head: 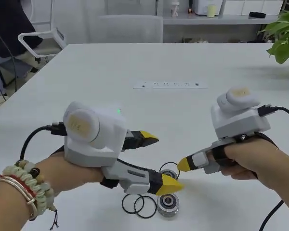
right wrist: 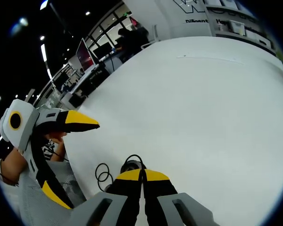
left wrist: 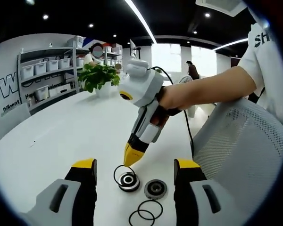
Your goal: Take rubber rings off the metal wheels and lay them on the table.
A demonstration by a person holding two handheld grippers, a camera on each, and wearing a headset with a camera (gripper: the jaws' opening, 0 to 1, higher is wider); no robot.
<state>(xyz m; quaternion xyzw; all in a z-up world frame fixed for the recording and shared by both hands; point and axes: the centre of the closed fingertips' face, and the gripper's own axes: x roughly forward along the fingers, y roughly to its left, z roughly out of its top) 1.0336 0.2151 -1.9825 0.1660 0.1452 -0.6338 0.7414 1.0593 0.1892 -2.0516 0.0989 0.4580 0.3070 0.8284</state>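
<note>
Left claw (head: 164, 160) gapes wide over two metal wheels (left wrist: 155, 188). Right claw (right wrist: 142, 176), tips pressed together, noses the rubber ring (left wrist: 115, 175) on one. Two loose rings (head: 138, 205) lie on the bench (head: 135, 62) alongside. Power strip (head: 171, 85) and plant (head: 284, 38) sit well beyond; the wall lettering is too partial to read.

— Bright in here, isn't it?
— Evenly so. The ceiling strips (left wrist: 140, 20) throw soft light, and the white worktop (head: 135, 67) carries only faint shadows.
— And the round views?
— Bent hard towards the edges, windows (left wrist: 179, 56) blown out, near things sharp.
</note>
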